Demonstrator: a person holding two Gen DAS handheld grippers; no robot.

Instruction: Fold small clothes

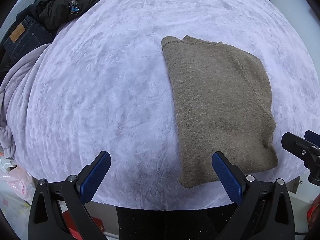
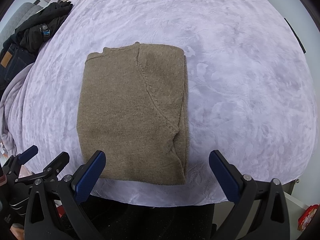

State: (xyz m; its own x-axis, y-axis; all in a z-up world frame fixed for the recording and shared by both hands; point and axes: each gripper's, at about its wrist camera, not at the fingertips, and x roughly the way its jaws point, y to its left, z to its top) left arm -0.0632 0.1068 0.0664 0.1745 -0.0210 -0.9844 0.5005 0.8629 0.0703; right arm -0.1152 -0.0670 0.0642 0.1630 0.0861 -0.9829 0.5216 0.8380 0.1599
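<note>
Pale lilac plush covers the bed in front of me, and on it, toward the near edge, lies the brown sweater. It is already a compact, roughly rectangular packet: sleeves tucked in, a curved seam running down its right part, a doubled layer showing along its right side, the neckline edge at the far end. It lies flat with only a slight bulge at the near right corner. To my eye this piece is folded, or very nearly; at most it wants one more fold in half, or a light smoothing of that corner.

Both of my tools are released and hold nothing. My right fingers are spread wide above the near edge of the sweater, the left pad over its near left corner and the right pad out over bare bedding. My left fingers are equally open, just left of the sweater, with the right pad over its near end. Whether any pad touches the cloth I cannot tell.

Farther out, at the far left edge of the bed, sits a heap I judge to be what is left: a black jacket and dark jeans, both unfolded, next to a rumpled lilac blanket.
</note>
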